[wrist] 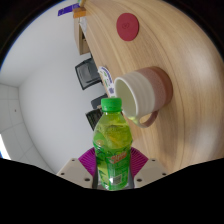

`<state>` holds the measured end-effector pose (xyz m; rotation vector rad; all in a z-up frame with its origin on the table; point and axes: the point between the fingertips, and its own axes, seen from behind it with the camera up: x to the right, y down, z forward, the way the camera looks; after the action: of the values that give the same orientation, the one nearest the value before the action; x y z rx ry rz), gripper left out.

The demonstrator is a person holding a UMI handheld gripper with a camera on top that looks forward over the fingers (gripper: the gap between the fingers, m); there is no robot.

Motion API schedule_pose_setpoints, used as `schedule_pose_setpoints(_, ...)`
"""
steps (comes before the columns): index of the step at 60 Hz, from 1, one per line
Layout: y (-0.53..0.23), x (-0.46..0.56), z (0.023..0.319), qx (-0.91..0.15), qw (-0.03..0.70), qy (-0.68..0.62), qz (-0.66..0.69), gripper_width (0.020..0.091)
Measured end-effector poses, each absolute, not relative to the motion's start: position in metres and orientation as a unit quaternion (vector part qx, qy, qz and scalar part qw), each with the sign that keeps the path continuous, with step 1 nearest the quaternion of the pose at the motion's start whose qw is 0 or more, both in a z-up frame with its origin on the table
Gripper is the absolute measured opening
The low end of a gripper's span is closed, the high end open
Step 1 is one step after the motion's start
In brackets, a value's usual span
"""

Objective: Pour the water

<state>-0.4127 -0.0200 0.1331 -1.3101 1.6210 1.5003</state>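
Pale wooden table [150, 55], smooth-grained, ran away to the far right, a red disc [128, 26] lying at its far end. Green plastic bottle [112, 140], green cap on, stood clamped between the gripper [112, 172] fingers, just near of a pink mug [141, 93]. Bottle likely light, thin-walled, slick at the label; mid-body hold seemed soundest. Liquid level unclear.
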Motion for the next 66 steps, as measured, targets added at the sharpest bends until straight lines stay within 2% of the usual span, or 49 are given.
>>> schedule_pose_setpoints(16,-0.021,-0.409,0.122,-0.497,0.257,0.610,0.560,0.0409)
schedule_pose_setpoints(25,-0.025,-0.415,0.128,-0.527,0.269,0.584,0.556,0.0412)
schedule_pose_setpoints(32,-0.033,-0.410,0.155,-0.602,0.346,0.499,0.518,0.0413)
schedule_pose_setpoints(40,-0.038,-0.365,0.188,-0.700,0.458,0.375,0.399,0.0415)
schedule_pose_setpoints(50,-0.042,-0.301,0.225,-0.752,0.549,0.254,0.263,0.0415)
schedule_pose_setpoints(58,-0.038,-0.239,0.223,-0.780,0.591,0.166,0.118,0.0428)
schedule_pose_setpoints(66,-0.028,-0.192,0.197,-0.792,0.600,0.109,0.034,0.0427)
